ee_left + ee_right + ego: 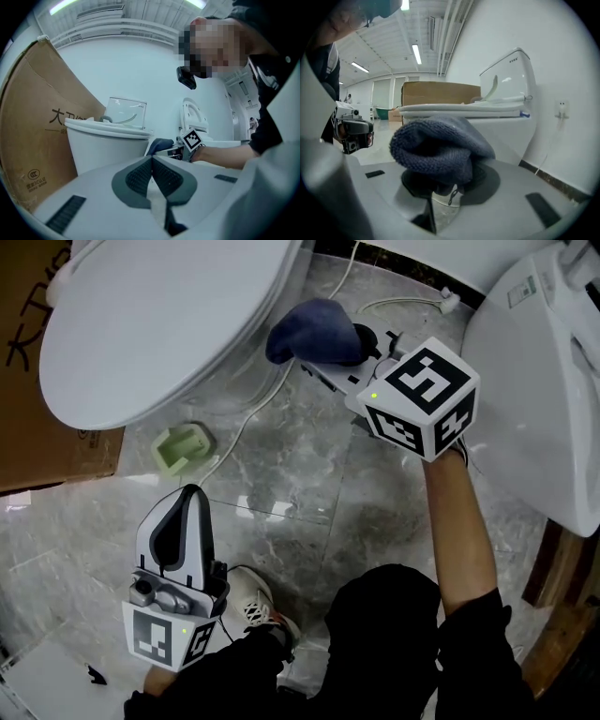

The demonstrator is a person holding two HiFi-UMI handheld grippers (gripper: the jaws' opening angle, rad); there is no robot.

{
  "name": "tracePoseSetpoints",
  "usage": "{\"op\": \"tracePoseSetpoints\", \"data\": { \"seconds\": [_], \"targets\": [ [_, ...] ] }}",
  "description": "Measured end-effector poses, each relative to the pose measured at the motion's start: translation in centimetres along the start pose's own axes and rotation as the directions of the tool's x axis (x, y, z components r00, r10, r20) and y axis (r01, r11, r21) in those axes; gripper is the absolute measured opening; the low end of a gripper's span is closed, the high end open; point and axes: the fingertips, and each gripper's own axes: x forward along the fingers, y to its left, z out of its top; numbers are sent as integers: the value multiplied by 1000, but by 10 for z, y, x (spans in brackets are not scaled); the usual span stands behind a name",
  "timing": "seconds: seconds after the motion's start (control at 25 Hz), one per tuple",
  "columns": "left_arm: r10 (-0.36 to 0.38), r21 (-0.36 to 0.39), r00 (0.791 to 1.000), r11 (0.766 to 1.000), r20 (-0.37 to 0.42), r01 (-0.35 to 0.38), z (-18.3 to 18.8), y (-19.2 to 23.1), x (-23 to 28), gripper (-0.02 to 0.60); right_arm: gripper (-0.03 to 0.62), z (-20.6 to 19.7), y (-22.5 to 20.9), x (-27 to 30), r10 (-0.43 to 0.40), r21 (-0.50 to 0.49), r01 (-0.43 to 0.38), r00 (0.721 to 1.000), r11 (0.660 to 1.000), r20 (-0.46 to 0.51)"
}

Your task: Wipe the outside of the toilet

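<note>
Clamping down on a dark blue cloth (436, 145), the right tool (440, 185) is pinching the fabric between its dark pads. The cloth, a thick, nubbly knit, is bunching into a rounded lump that is spilling over the top of both jaws. The left tool (152, 171) is holding nothing, and its two dark grey, finely dimpled pads are pressing together along a thin seam. In the head view it is pointing up from the lower left over the floor, well apart from the cloth. Just beyond the right tool's tips the toilet (487, 117) is standing, smooth glossy white ceramic with a broad oval lid lying shut and a boxy tank behind it. The cloth is sitting low beside the bowl, under the lid's edge, though whether it is actually touching the ceramic is not showing. A second toilet (548, 381), also white, is filling the right edge of the head view, beside the person's forearm (459, 521). Underneath, the floor (300, 493) is showing as polished grey marble-patterned tiles. A thin white cable (253, 413) is trailing across it, and a small pale green squarish plastic piece (183, 448) is lying between the toilet and the left tool. A brown cardboard box (33, 371) is standing beside the toilet at the left.
</note>
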Motion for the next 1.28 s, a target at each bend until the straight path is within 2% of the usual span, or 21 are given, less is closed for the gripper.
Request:
{"op": "tracePoseSetpoints", "data": {
  "seconds": [0.28,0.56,0.72,1.28],
  "targets": [
    [0,-6,1000,1000,25,0,8,2,3,11,101,10,7,25,-1,-9,1,1000,1000,16],
    [-11,-19,1000,1000,7,12,-2,4,5,11,103,5,5,30,10,7,-11,1000,1000,27],
    [-10,-19,1000,1000,3,10,-4,5,5,11,104,-17,5,43,12,-14,-12,1000,1000,-18],
    [22,-43,1000,999,-12,-23,-14,31,-8,11,104,-102,-4,87,11,57,-4,993,998,-120]
  ]
}}
